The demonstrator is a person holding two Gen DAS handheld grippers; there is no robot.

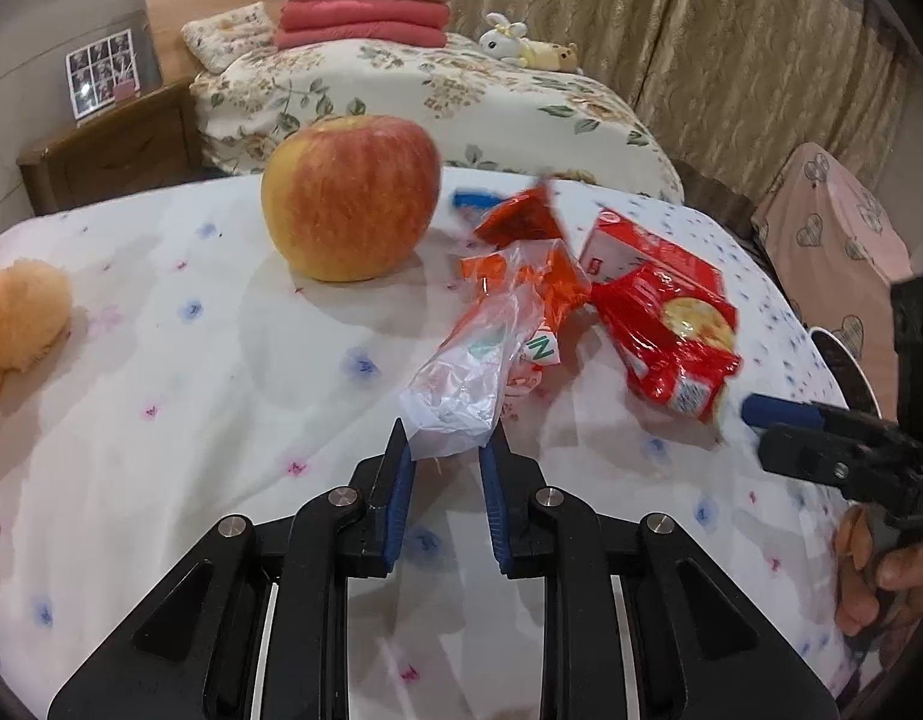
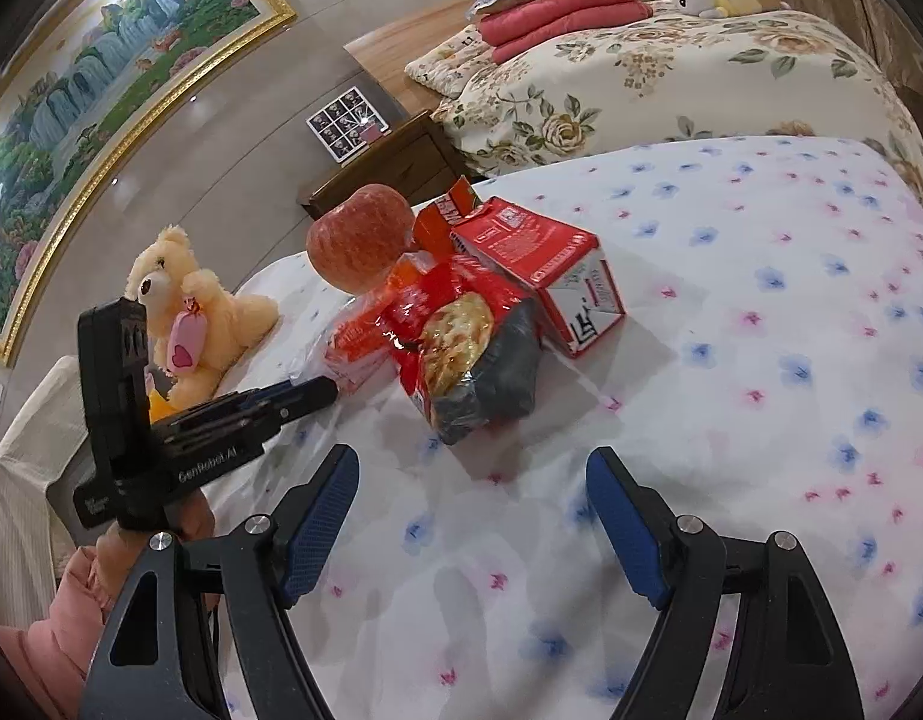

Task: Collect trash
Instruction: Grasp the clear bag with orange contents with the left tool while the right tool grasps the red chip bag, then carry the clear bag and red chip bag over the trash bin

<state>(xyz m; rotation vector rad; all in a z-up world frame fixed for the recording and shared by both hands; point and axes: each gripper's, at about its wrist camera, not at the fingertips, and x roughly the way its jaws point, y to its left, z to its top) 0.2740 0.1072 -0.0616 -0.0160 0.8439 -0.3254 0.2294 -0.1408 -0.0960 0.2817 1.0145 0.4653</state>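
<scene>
A clear and orange plastic wrapper point(image 1: 491, 330) lies crumpled on the flowered white sheet point(image 1: 161, 360). My left gripper point(image 1: 446, 435) is shut on its near clear end, the blue pads touching both sides. To its right lie a red cracker packet point(image 1: 671, 330) and a red and white carton point(image 1: 629, 246), with a torn red wrapper point(image 1: 521, 219) behind. In the right wrist view my right gripper point(image 2: 473, 453) stands open above bare sheet, short of the cracker packet point(image 2: 461, 330) and the carton point(image 2: 539, 258). One of its blue fingertips point(image 1: 779, 411) shows at the left view's right edge.
A large apple point(image 1: 350, 198) sits just left of the wrappers. A cream teddy bear point(image 2: 185, 312) rests at the sheet's left edge. Behind are a floral bed point(image 1: 461, 96) with folded blankets and soft toys, a wooden nightstand point(image 1: 113, 150), and a pink covered object point(image 1: 833, 228) at the right.
</scene>
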